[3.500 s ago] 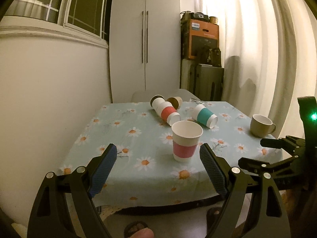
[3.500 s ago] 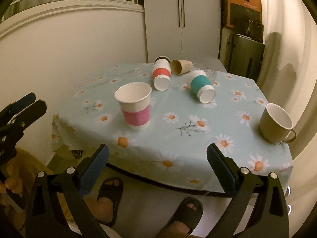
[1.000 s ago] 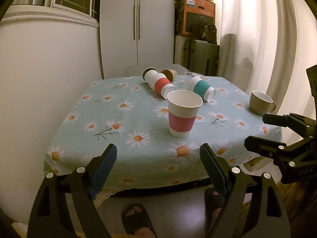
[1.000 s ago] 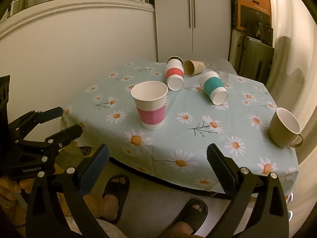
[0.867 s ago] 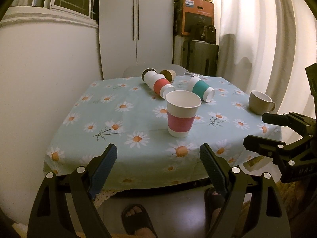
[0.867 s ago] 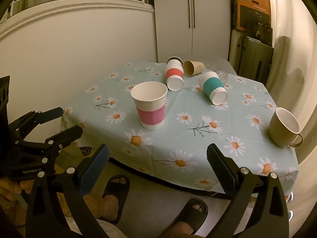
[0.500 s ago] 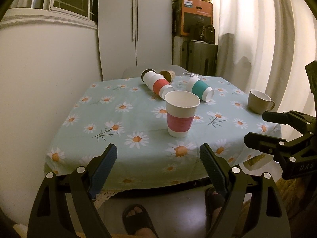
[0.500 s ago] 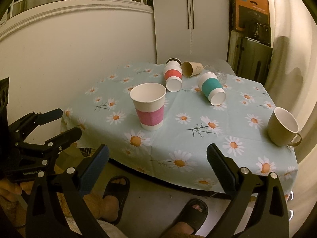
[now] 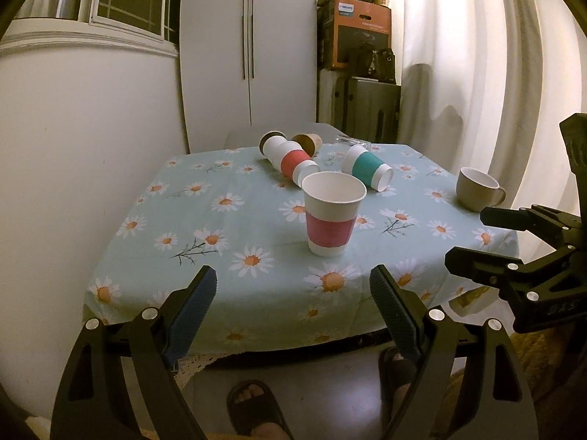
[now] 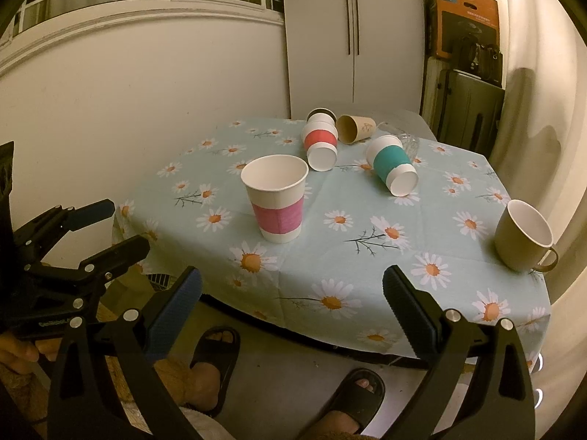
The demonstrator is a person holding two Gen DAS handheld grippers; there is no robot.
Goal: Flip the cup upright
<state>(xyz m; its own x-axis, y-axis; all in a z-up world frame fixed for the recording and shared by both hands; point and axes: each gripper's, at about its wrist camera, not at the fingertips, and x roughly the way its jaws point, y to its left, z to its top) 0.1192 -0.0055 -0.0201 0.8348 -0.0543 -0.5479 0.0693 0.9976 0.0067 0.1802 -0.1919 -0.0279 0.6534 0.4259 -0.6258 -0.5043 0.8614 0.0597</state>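
My fingers on both the left gripper [image 9: 292,293] and right gripper [image 10: 291,291] are spread, holding nothing. Reaching far for the teal cup [image 10: 391,164], lying beside the glass [image 10: 403,138], I might topple the near pink cup [image 10: 277,199].

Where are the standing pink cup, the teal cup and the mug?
Pink cup [image 10: 279,216], right wrist view, on its pink band.
Teal cup [image 10: 389,160], right wrist view, on its teal band, lying on its side.
Mug [image 9: 473,192], left wrist view, on its outer wall.
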